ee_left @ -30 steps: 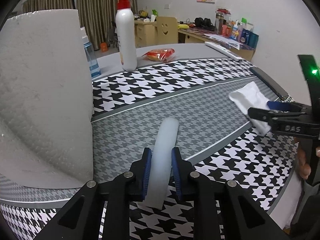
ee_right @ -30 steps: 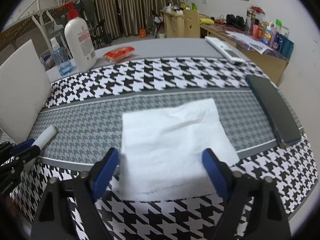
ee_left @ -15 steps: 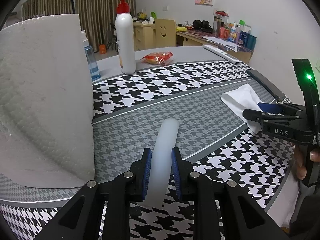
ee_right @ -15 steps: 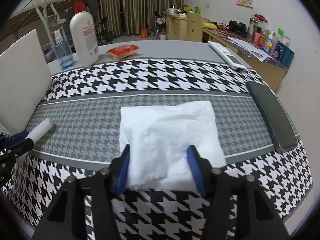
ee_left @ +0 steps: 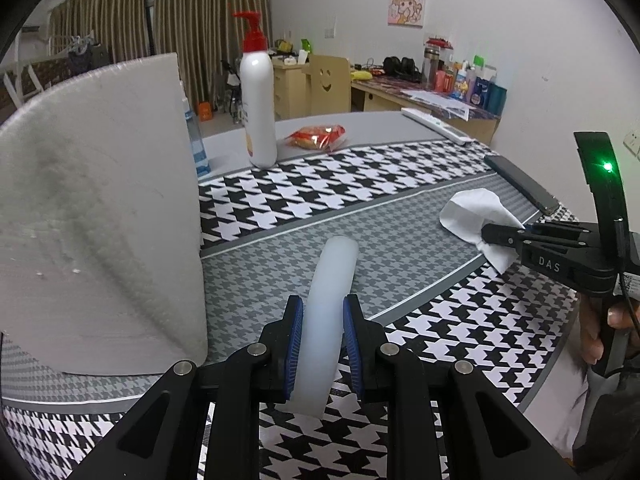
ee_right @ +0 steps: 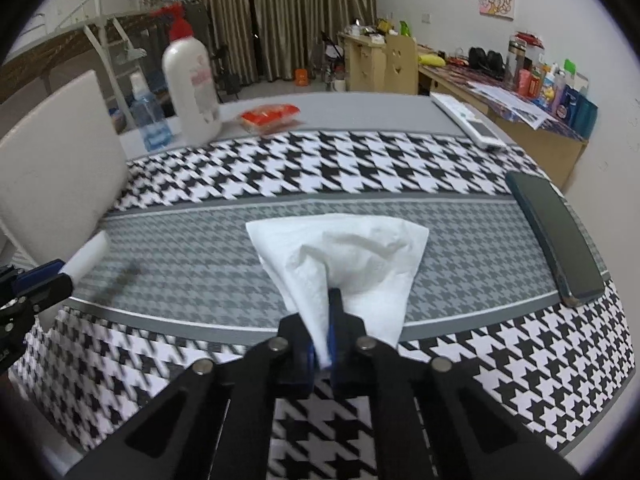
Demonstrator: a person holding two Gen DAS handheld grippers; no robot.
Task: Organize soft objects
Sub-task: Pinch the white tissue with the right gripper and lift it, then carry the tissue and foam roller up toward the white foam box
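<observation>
A white foam tube (ee_left: 334, 264) lies lengthwise between the blue pads of my left gripper (ee_left: 322, 312), which is shut on it low over the houndstooth cloth. In the right wrist view the tube (ee_right: 86, 256) and left gripper (ee_right: 40, 280) show at the left edge. A white tissue (ee_right: 352, 248) is bunched into a cone, its near corner pinched in my right gripper (ee_right: 326, 320), which is shut on it. The left wrist view shows the right gripper (ee_left: 490, 234) holding the tissue (ee_left: 474, 210) at the right, with a hand (ee_left: 600, 332) on its handle.
A tall paper towel roll (ee_left: 96, 208) stands close on the left. Behind it are a small blue bottle (ee_right: 146, 112), a white pump bottle (ee_left: 258, 100) and a red snack packet (ee_left: 316, 136). A dark phone (ee_right: 554, 236) and a white remote (ee_right: 466, 120) lie at the right.
The right gripper's jaws closed from wide open onto the tissue's near edge, gathering the flat sheet into a bunched cone. The left gripper kept still on the tube.
</observation>
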